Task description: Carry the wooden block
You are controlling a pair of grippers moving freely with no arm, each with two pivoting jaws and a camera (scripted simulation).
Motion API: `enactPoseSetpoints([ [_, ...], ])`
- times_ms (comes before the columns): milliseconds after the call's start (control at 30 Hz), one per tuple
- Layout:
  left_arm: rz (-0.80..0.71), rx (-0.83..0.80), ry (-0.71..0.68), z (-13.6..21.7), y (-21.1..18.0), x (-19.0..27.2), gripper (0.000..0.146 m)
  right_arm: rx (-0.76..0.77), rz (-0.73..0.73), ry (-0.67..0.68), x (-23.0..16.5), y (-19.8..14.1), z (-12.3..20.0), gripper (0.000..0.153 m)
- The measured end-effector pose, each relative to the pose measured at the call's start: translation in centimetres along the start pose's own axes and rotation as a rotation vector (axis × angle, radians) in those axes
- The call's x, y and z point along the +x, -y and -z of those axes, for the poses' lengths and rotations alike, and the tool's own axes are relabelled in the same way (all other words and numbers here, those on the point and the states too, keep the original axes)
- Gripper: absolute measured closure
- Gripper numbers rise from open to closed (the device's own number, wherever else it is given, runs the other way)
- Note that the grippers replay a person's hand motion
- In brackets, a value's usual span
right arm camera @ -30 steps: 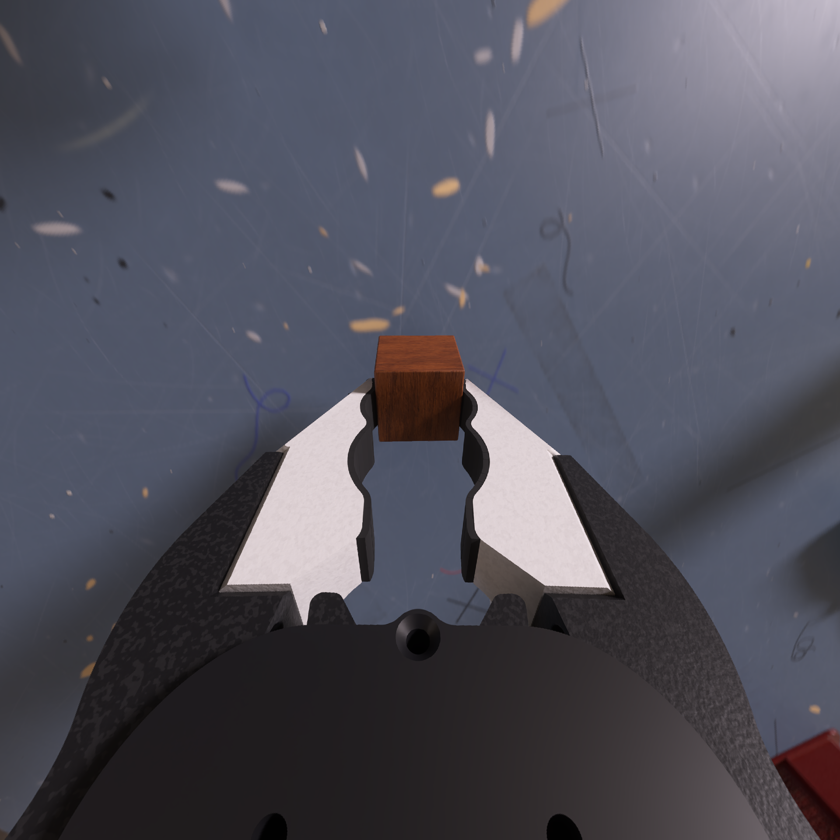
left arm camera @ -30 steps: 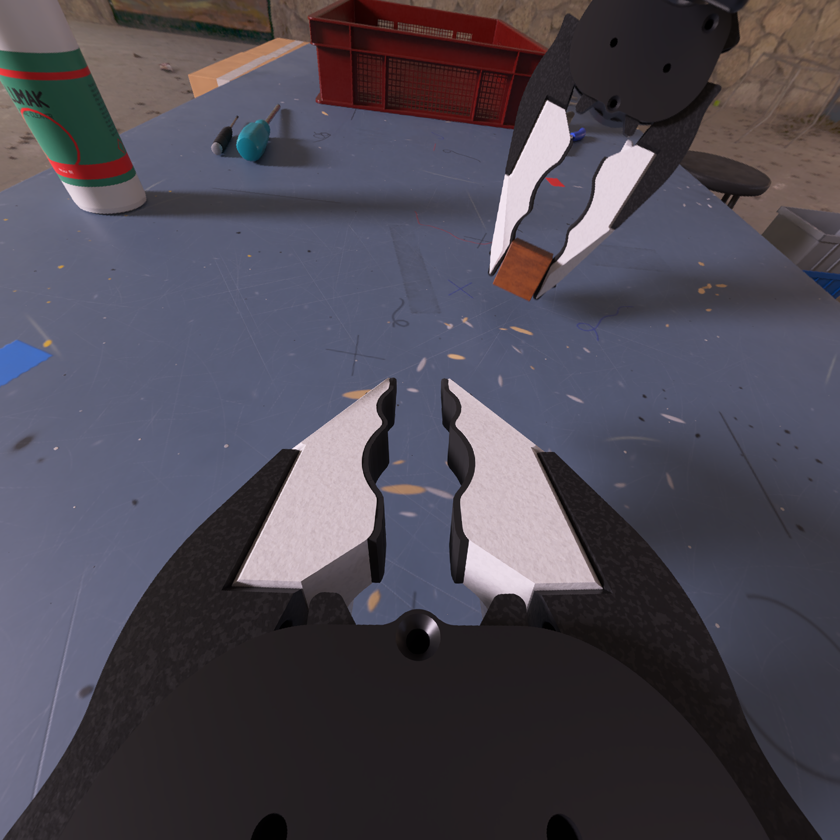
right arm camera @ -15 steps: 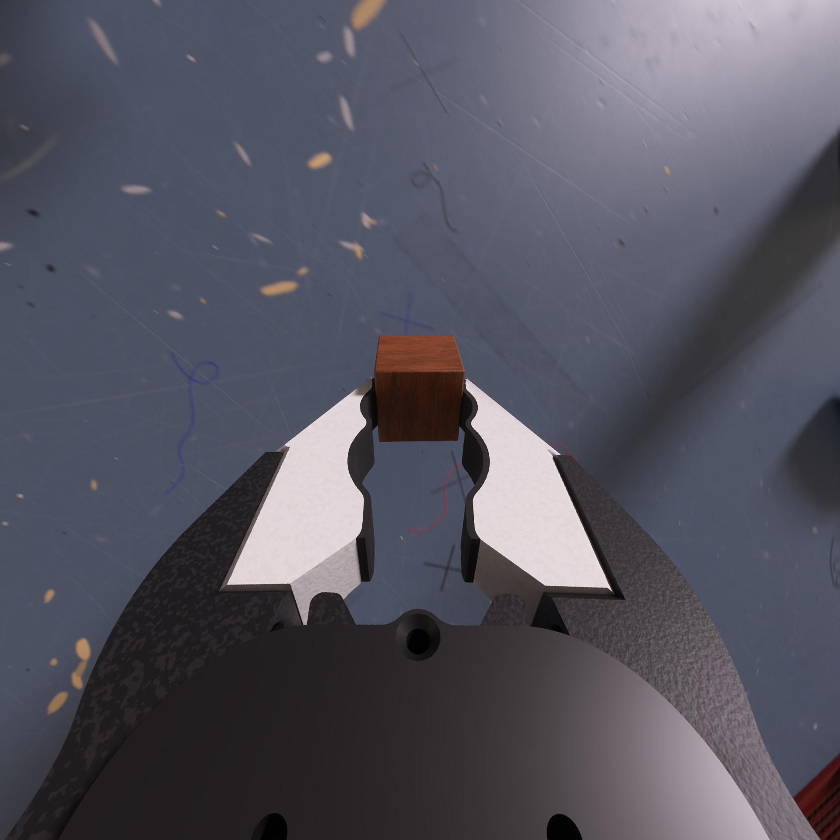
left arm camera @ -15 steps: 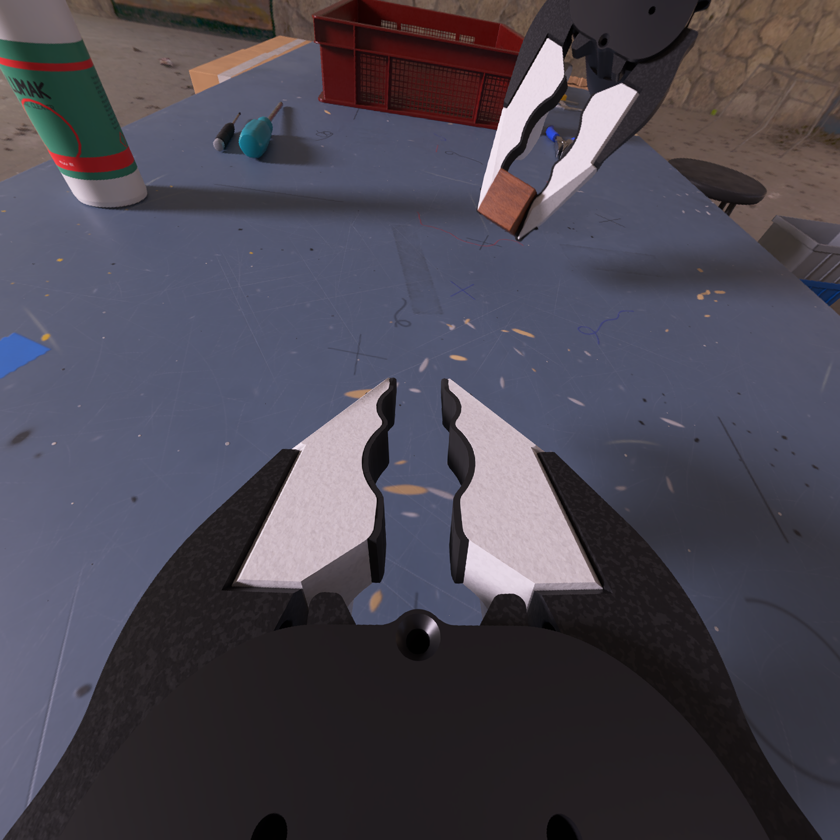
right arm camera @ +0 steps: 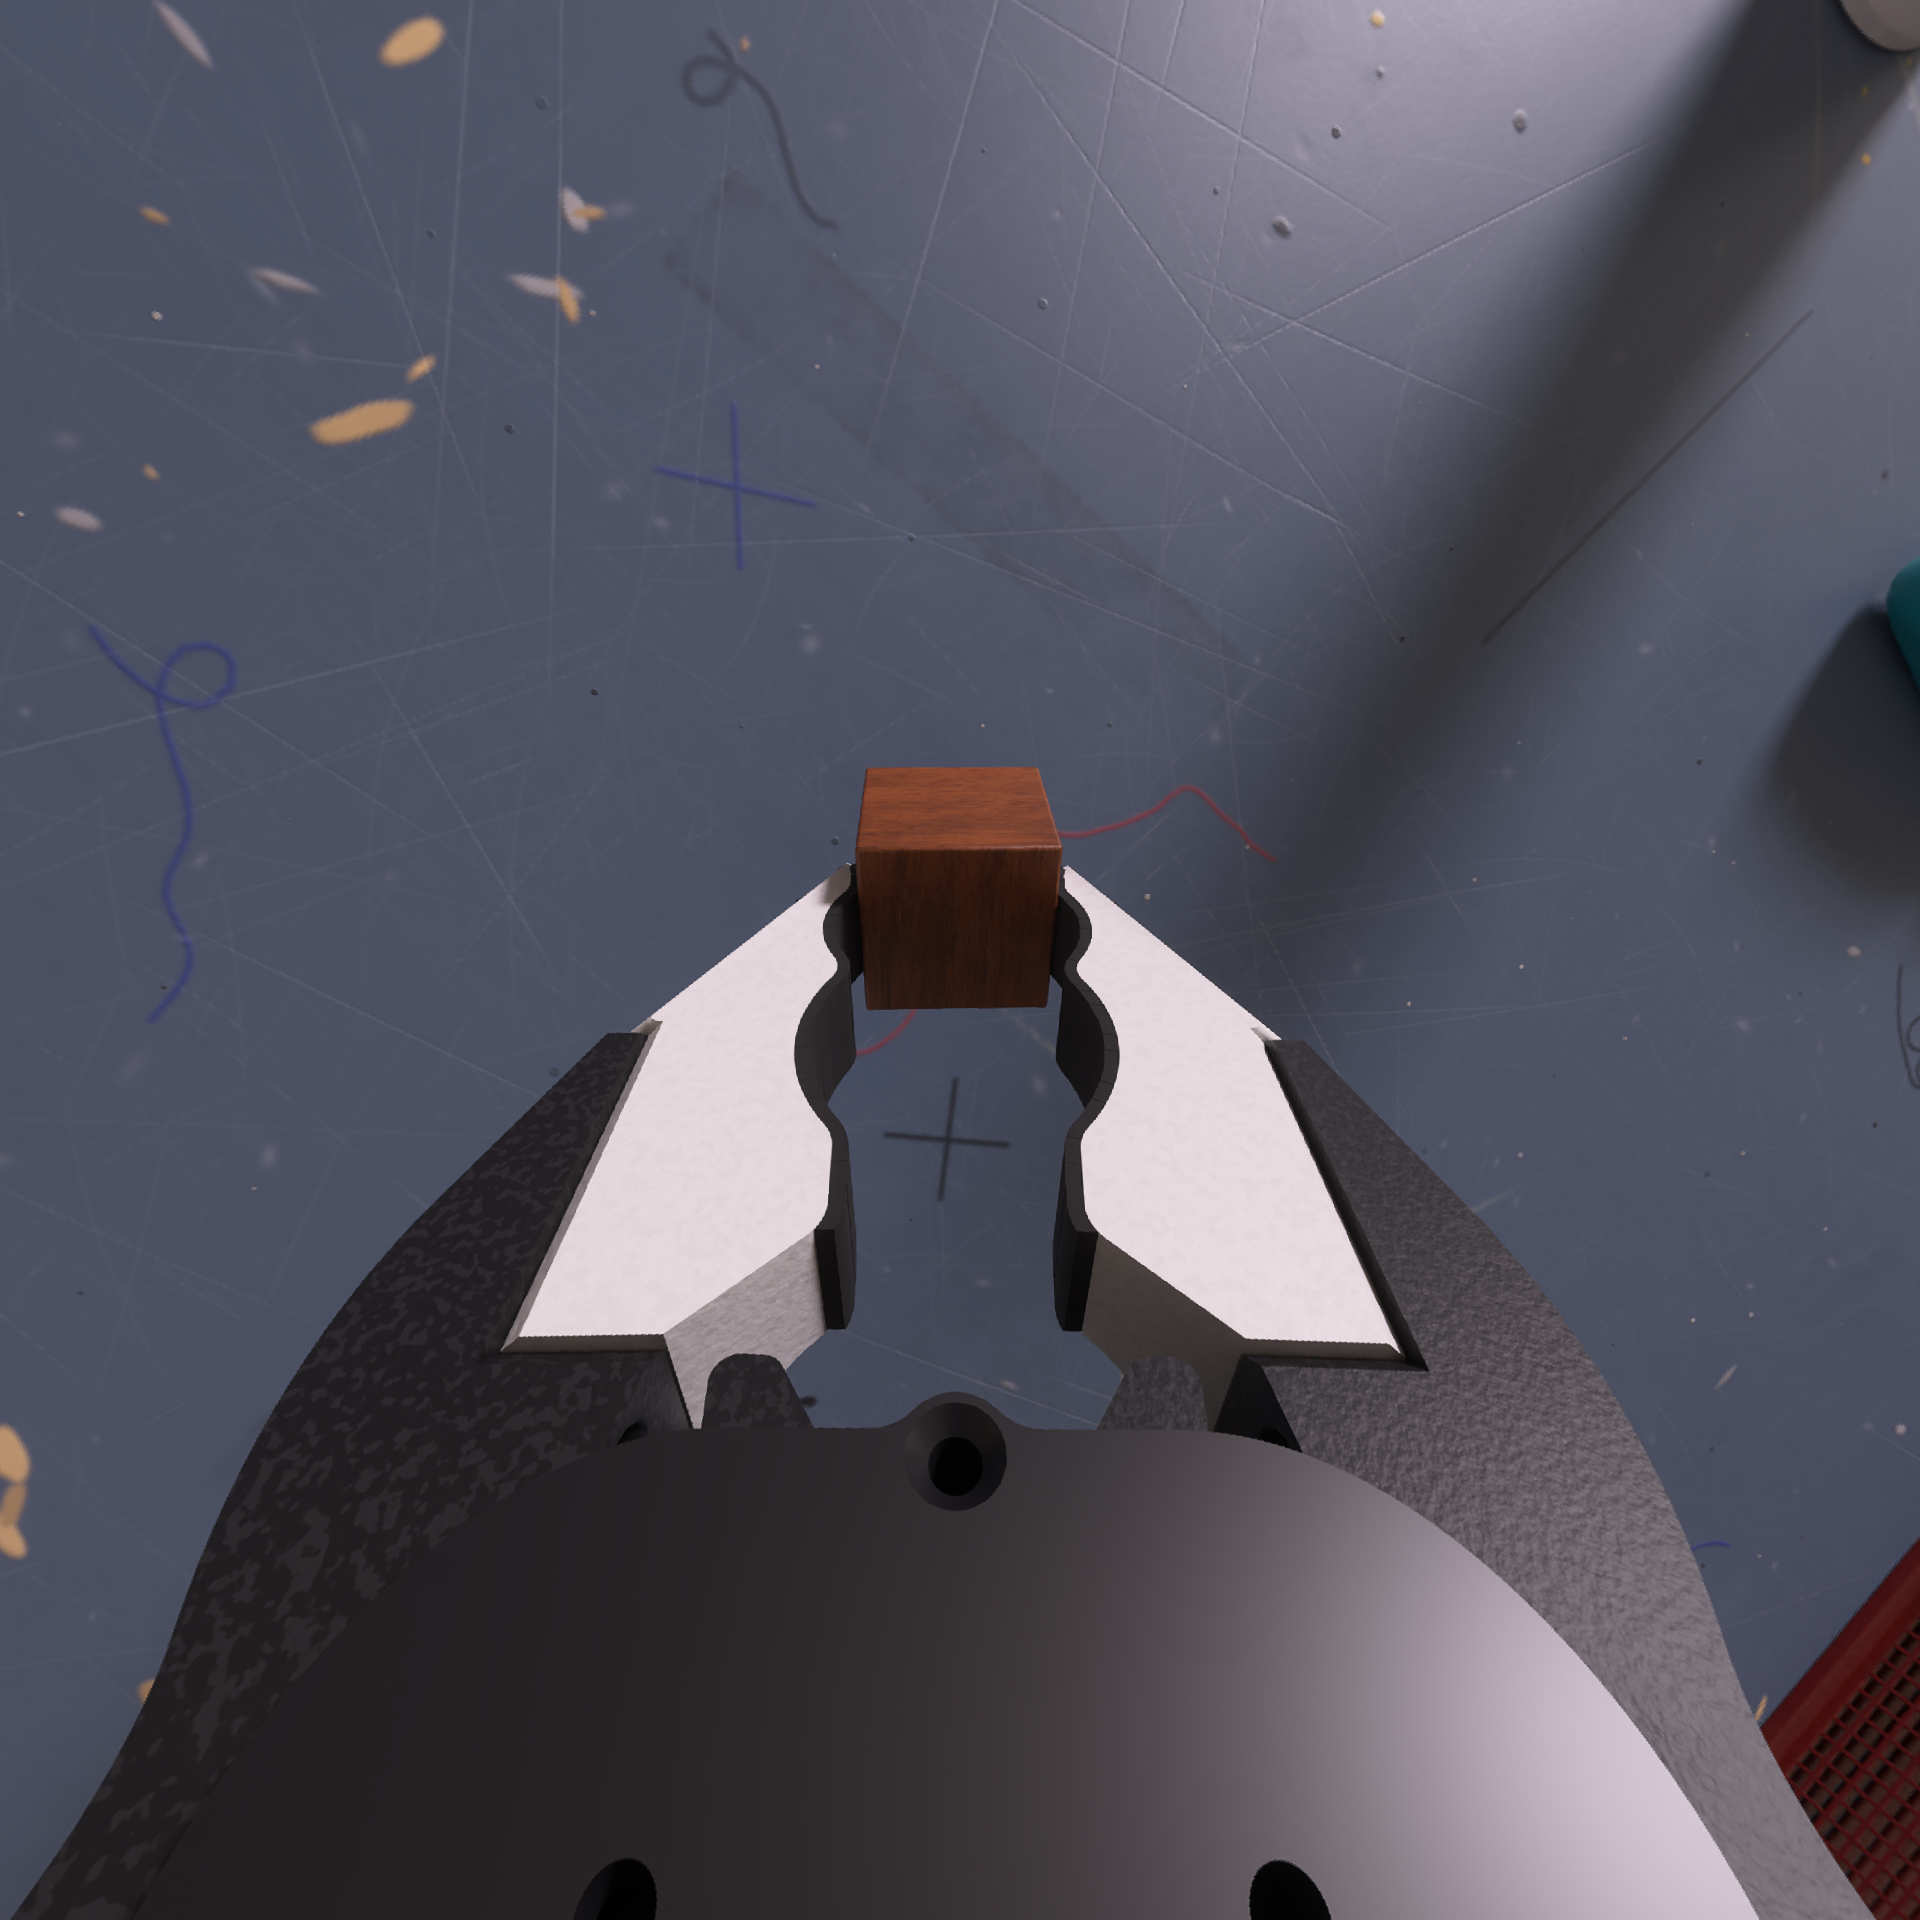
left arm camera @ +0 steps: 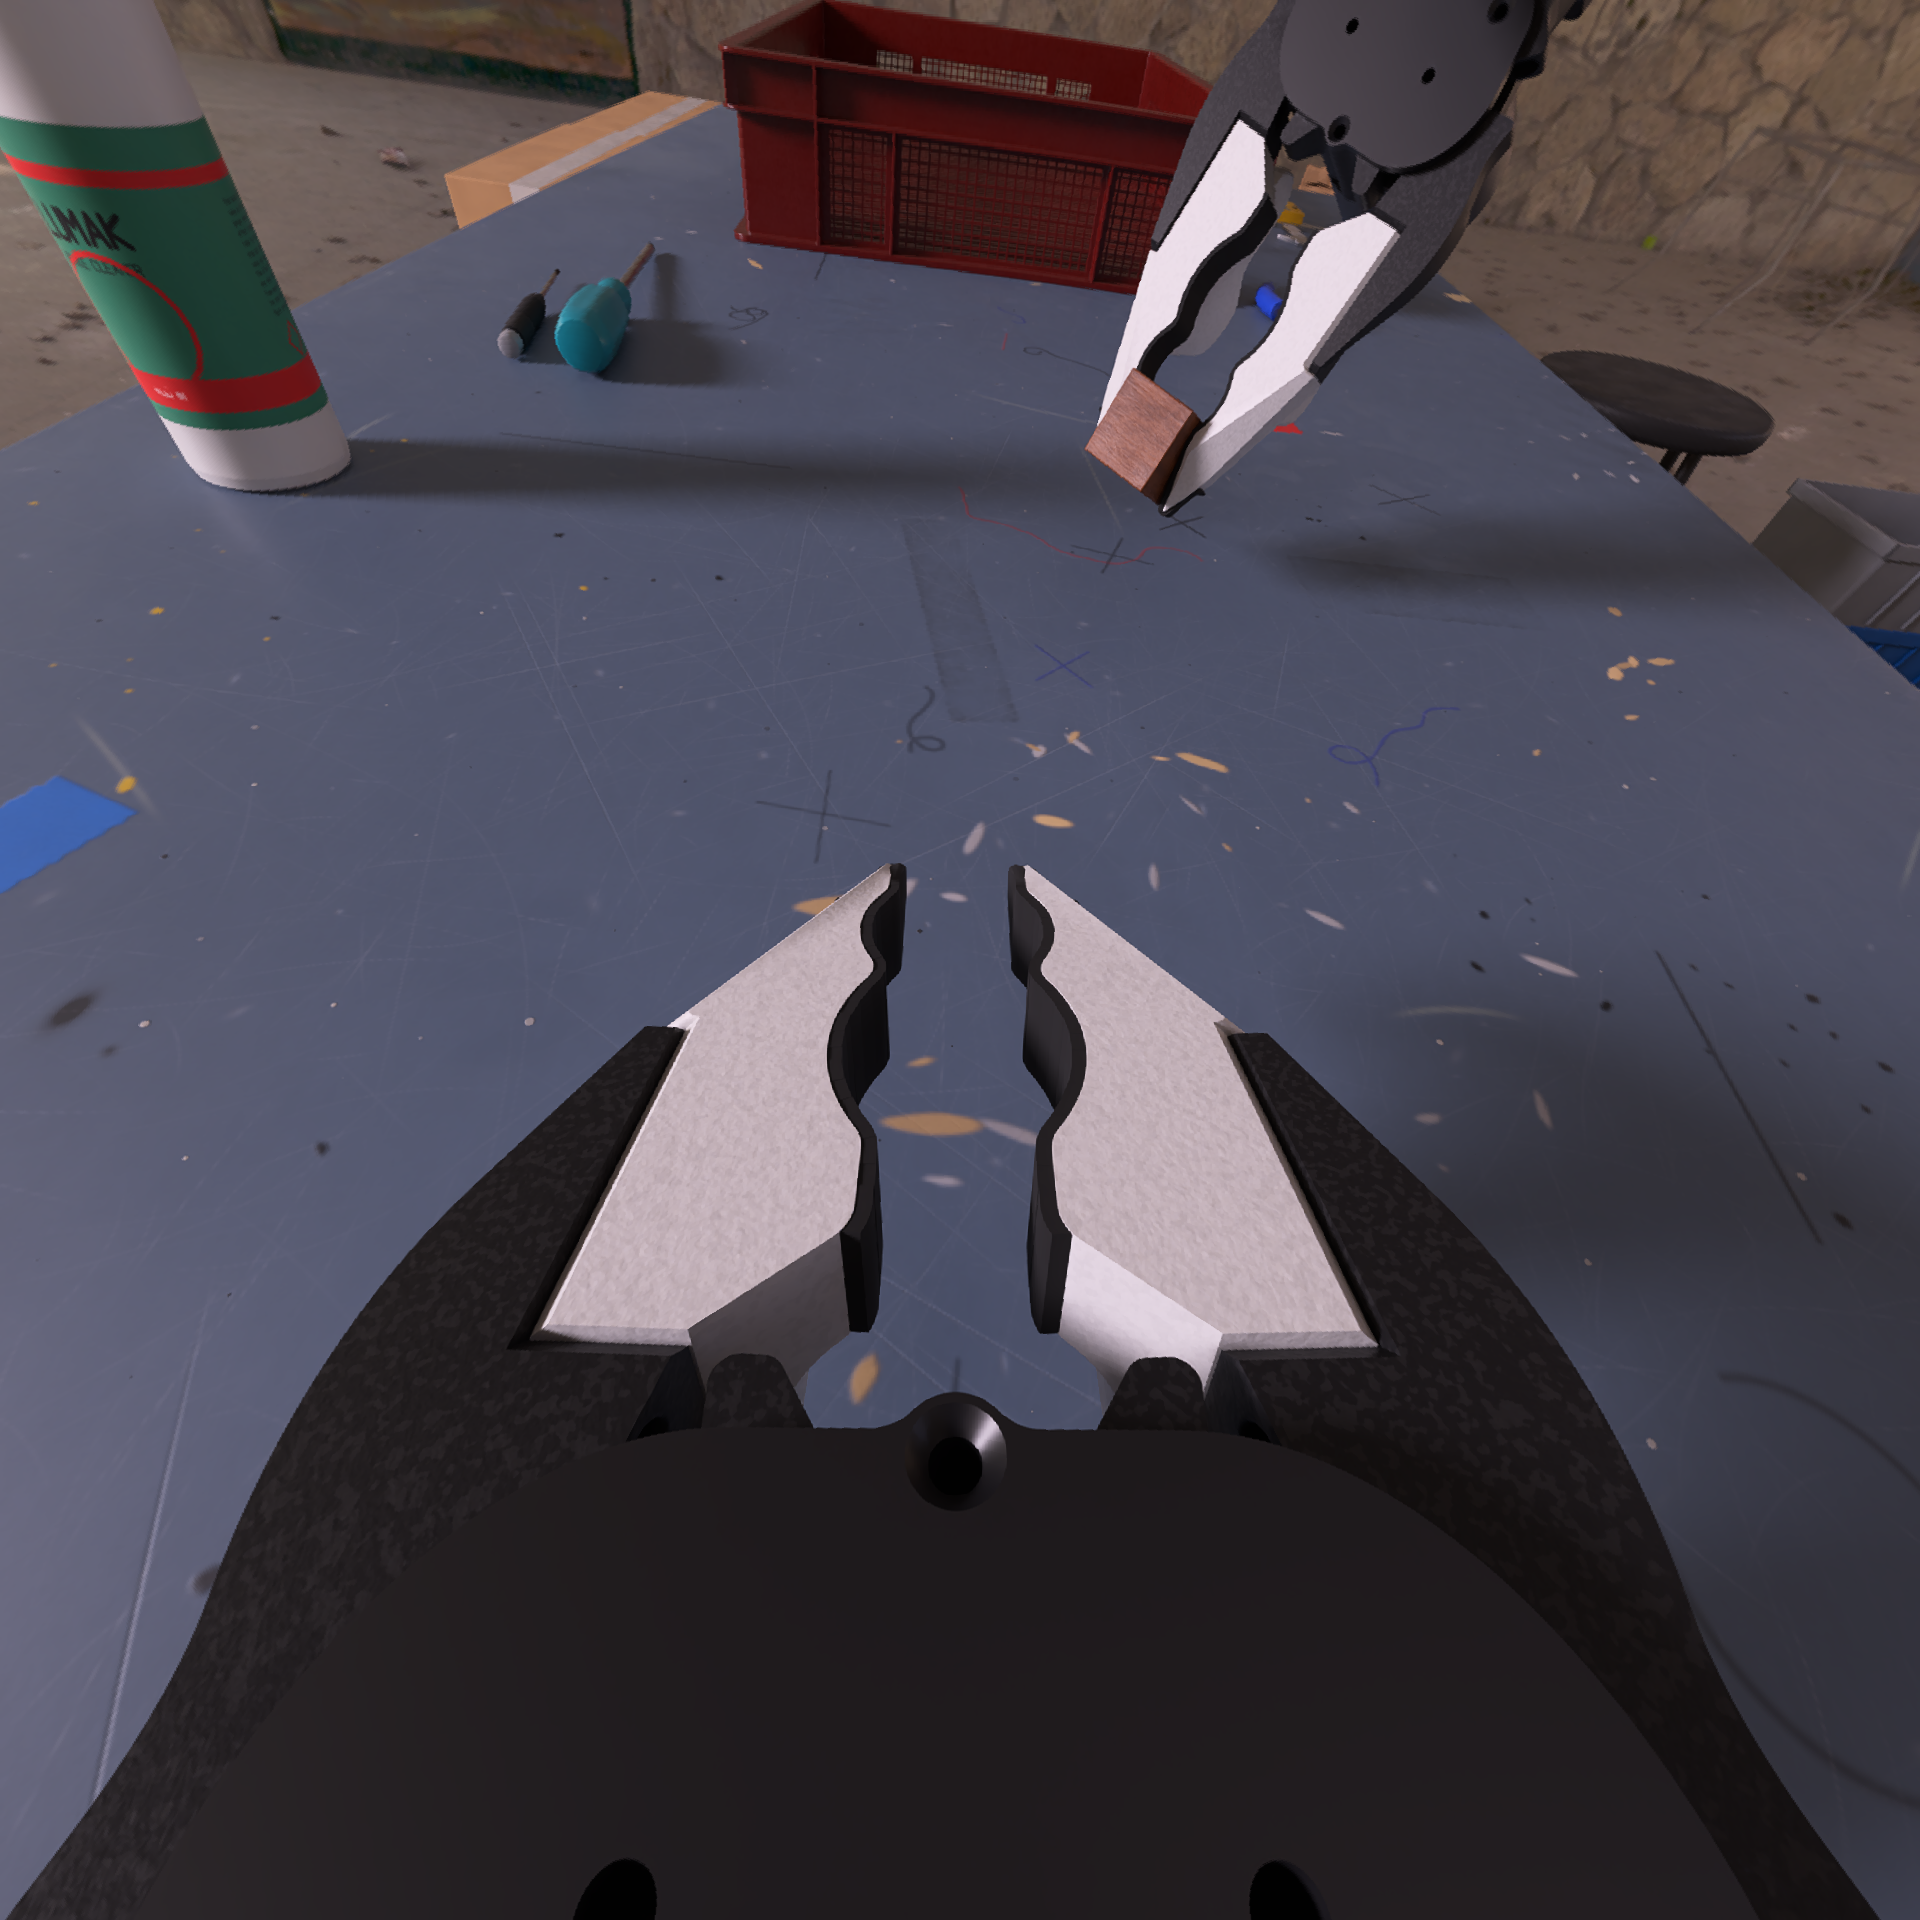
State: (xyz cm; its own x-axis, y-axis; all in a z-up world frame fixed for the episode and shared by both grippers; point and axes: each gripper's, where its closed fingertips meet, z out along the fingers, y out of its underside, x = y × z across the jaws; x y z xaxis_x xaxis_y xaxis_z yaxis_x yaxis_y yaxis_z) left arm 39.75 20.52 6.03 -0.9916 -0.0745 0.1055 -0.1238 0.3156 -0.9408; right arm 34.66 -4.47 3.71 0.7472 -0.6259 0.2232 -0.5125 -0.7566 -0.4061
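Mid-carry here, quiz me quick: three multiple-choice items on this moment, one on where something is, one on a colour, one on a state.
1. Where is the wooden block?
A. Flat on the table
B. Between the tips of the right tongs, above the table
C. Inside the crate

2. What colour is the crate at the far end of the table?
A. Red
B. Yellow
C. White

3. What state are the left tongs in?
A. Shut on the block
B. Shut on the screwdriver
C. Open, holding nothing

Answers:
1. B, the right wrist view shows both fingertips pressed on the block's sides, and the left wrist view shows it clear of the tabletop.
2. A, its mesh walls are dark red.
3. C, bare table shows through the gap between the fingers.
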Motion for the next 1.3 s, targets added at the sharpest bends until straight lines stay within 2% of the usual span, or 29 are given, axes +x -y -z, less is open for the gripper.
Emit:
enactPoseSetpoints([
  [800,0.012,0.000,-0.009,0.0,-0.1,0.0,0.127,-0.008,0.076,0.057,1.0,2.2,-1.9,0.118],
  [1300,0.017,0.001,-0.012,0.0,-0.1,0.0,0.127,-0.022,0.112,0.073,1.3,2.2,-2.1,0.118],
])
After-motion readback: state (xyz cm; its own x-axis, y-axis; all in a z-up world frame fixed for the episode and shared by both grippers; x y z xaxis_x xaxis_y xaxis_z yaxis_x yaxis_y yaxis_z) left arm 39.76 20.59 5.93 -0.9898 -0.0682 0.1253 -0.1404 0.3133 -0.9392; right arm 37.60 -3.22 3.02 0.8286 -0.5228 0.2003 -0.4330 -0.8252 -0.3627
